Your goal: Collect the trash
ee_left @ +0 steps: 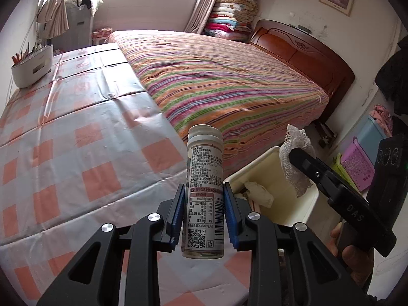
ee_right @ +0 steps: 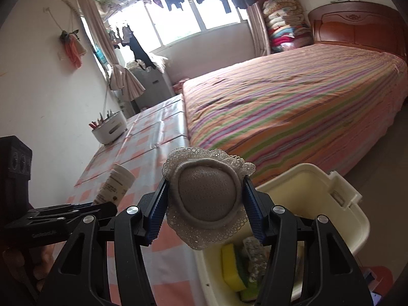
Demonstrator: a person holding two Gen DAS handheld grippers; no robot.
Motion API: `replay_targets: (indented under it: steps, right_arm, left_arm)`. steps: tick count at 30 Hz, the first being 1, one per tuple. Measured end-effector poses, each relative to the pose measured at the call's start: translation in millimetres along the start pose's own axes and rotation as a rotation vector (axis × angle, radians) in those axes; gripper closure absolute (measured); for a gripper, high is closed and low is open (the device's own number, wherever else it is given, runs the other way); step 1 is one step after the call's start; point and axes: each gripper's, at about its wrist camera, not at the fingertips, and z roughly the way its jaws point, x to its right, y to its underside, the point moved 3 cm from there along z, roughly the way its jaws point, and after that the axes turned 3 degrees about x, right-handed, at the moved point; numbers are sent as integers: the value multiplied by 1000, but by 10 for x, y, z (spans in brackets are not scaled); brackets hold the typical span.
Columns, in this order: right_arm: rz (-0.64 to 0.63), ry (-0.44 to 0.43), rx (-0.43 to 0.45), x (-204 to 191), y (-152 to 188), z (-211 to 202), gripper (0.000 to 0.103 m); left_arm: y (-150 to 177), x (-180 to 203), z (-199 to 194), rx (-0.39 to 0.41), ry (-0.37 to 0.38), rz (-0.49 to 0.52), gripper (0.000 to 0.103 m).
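Left gripper [ee_left: 204, 214] angled down, clamping white bottle [ee_left: 204, 178]; Chinese label, QR code. Right gripper [ee_right: 204, 204] clamps lace-edged pad [ee_right: 207, 199] over bin [ee_right: 339, 204]; "DAS", probably.

Two grippers [ee_left: 205, 216] [ee_right: 204, 209]. One bottle [ee_left: 205, 178], one lace pad [ee_right: 207, 199], one bin [ee_right: 339, 204]. One sponge [ee_right: 232, 267], one caddy [ee_left: 32, 68], one bed [ee_left: 229, 81].

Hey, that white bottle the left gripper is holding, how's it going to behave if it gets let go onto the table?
The white bottle looks rigid: the left gripper clamps it with no visible denting. It is a smooth cylinder, so laid on its side on the checked tablecloth it would probably roll. Tall and narrow, it may tip if set upright. Its weight cannot be judged.
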Motion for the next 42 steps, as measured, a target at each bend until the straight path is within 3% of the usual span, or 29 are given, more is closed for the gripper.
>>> replay_targets:
  steps: [4,6,9,14,22,28,32,34,36,42]
  right_arm:
    - [40,63,-25,303,63,16,45]
    - [47,79,-41,393,84,31,35]
    - [95,91,-30,551,84,2,30]
    - [213,41,73,810,-41,-174,30]
    - [372,30,256,1295,-179,-419,28]
    - [401,38,288,1394,-172,-275,28]
    - [402,37,285,1277,-129,-156,28]
    - [401,31,285,1155,-43,-168,28]
    - [396,27,281,1072,17,-172,28]
    - [378,19,258,928,121,-186,28]
  left_arm:
    - [18,258,107,-18,39,22,75]
    - [24,357,169,-27,56,26,75]
    - [23,490,260,-39,69,38,75]
    - [27,697,394,-60,88,49,75]
    - [110,963,791,-132,90,68,75]
    - [188,1192,1067,-181,93,97,75]
    - [182,1280,1136,-166,78,113,74]
    - [171,1295,1147,-156,82,120,69]
    - [165,1280,1137,-149,63,115,45]
    - [163,1100,919,-80,42,72,42]
